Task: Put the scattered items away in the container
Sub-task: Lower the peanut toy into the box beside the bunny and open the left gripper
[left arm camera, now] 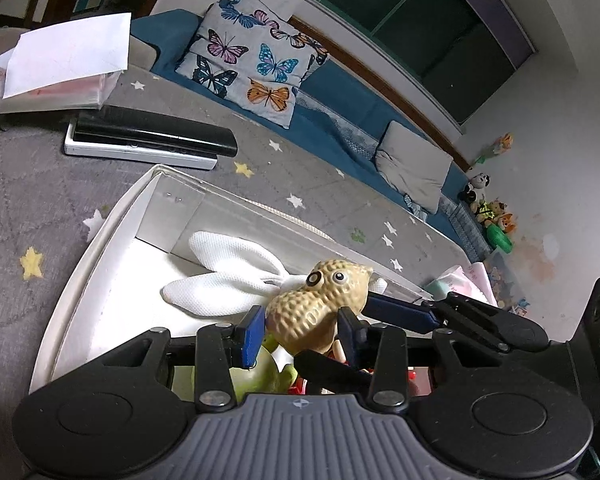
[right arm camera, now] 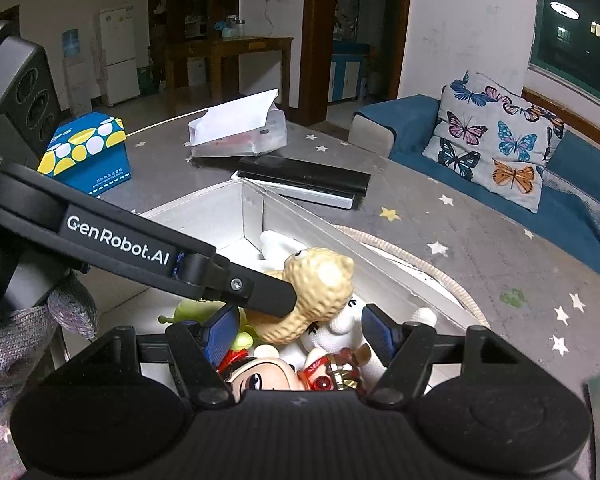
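Green toy (left arm camera: pixel 256 376) and red figure (right arm camera: pixel 324 372) half hidden behind gripper bodies.

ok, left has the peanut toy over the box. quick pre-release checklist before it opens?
1. left gripper pads on the peanut toy: ok, both touch its sides.
2. Toy inside the white box walls: ok, over the box interior.
3. Landing spot: not ok, white plush and green toy lie beneath, so it may roll.
4. right gripper clear of the drop: not ok, open and close beside the toy.
5. Toy's height above the pile: cannot tell.
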Motion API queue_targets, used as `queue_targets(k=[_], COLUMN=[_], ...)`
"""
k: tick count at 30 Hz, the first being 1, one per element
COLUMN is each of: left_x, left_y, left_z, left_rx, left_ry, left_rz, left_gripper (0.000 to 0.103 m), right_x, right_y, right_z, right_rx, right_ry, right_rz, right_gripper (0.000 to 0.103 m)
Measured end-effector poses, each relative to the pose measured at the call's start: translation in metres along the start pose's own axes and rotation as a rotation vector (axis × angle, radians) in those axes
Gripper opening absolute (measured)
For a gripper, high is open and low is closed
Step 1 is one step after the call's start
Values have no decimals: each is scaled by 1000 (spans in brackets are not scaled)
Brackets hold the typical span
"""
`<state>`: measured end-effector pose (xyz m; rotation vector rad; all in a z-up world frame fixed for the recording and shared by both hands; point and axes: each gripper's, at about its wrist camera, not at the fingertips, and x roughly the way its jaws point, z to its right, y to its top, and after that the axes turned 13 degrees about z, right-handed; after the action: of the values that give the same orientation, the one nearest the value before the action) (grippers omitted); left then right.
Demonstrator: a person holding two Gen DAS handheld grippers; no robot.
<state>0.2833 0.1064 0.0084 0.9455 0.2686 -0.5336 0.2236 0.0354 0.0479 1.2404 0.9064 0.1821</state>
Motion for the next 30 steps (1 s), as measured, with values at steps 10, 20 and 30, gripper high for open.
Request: queue_targets(k=[10, 20, 30], left_x=[-5, -6, -21], left_y=[-1, -2, -3], left_z=[1, 0, 8], left_rx=[7, -2, 25], left_ry=[12, 19, 29], left_rz=[8, 9, 34], left_gripper=[42, 42, 42], right_x=[-7, -13, -27], right_y=[-1, -1, -1], right_z=[-3, -5, -12], right_rx=[-13, -19, -10], right_ry=[-3, -8, -8], right_rz=[6, 12, 35], right_gripper=[70, 71, 71])
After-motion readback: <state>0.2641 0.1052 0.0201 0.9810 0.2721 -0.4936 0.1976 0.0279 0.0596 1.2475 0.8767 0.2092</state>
